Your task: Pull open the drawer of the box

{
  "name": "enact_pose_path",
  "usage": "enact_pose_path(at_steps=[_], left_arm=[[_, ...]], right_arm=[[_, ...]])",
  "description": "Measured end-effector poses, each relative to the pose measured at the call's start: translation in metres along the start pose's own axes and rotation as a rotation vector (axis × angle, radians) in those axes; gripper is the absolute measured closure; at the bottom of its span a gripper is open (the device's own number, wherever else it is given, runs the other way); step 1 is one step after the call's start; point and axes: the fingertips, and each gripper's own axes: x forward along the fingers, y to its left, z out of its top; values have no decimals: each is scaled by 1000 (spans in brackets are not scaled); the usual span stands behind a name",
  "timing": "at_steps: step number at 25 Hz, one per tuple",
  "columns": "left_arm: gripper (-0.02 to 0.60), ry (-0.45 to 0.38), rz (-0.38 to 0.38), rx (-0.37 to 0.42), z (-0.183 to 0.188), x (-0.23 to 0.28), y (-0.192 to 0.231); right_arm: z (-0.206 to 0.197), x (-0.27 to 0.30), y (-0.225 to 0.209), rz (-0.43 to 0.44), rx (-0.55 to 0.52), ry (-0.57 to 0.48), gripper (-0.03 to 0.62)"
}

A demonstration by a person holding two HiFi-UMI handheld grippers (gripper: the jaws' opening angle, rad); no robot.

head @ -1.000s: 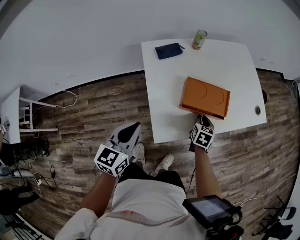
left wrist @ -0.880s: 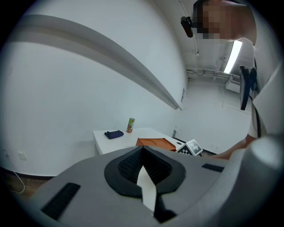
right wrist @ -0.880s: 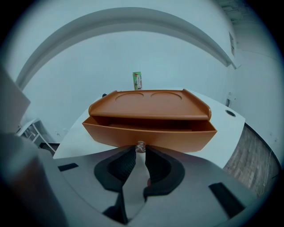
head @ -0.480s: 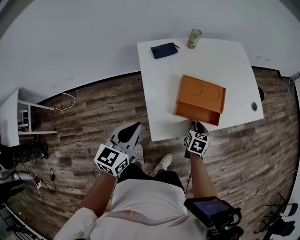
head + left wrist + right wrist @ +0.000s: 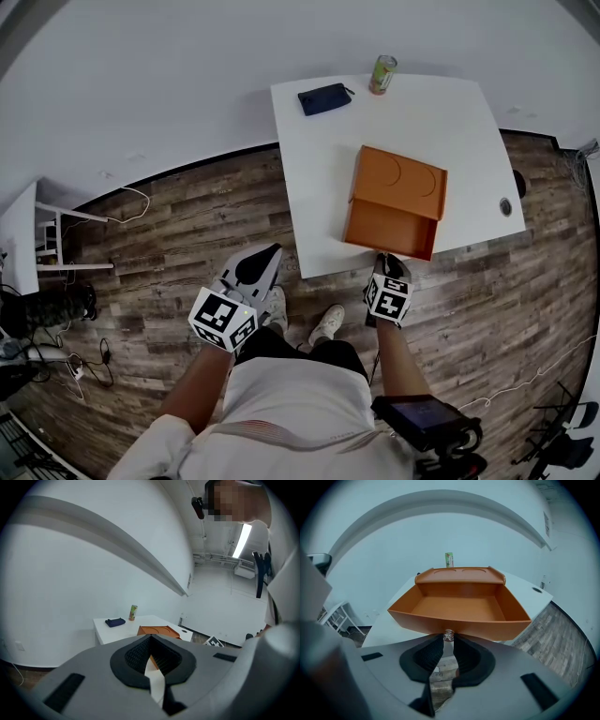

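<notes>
An orange box [image 5: 398,183] lies on the white table [image 5: 319,187], and its drawer [image 5: 389,230] stands pulled out toward the table's near edge. In the right gripper view the drawer [image 5: 459,609] is open and empty. My right gripper [image 5: 448,638] is shut on the small clear knob [image 5: 448,634] at the drawer's front. From the head view, that right gripper [image 5: 384,259] sits just off the table edge. My left gripper [image 5: 267,253] hangs over the floor, left of the table, with its jaws together and holding nothing [image 5: 151,637]. The box [image 5: 157,630] shows far beyond it.
A green can [image 5: 382,74] and a dark blue pouch [image 5: 322,98] sit at the table's far side. A round cable hole [image 5: 506,206] is near the right edge. A white wall lies behind the table, wood floor and the person's shoes [image 5: 328,326] below.
The drawer, closed a second ago, has slid out of the box toward me as my right gripper drew back from the table edge. The left gripper stayed put.
</notes>
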Motion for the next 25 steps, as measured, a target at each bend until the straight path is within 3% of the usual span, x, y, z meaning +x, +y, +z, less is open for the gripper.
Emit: enact_pose_path(at_steps=[18, 25], left_arm=[[572, 5, -18, 7, -6, -2, -19], [571, -6, -43, 16, -1, 1, -31]], right_arm=[[-19, -15, -2, 22, 0, -8, 522], [-9, -55, -16, 8, 43, -99, 522]])
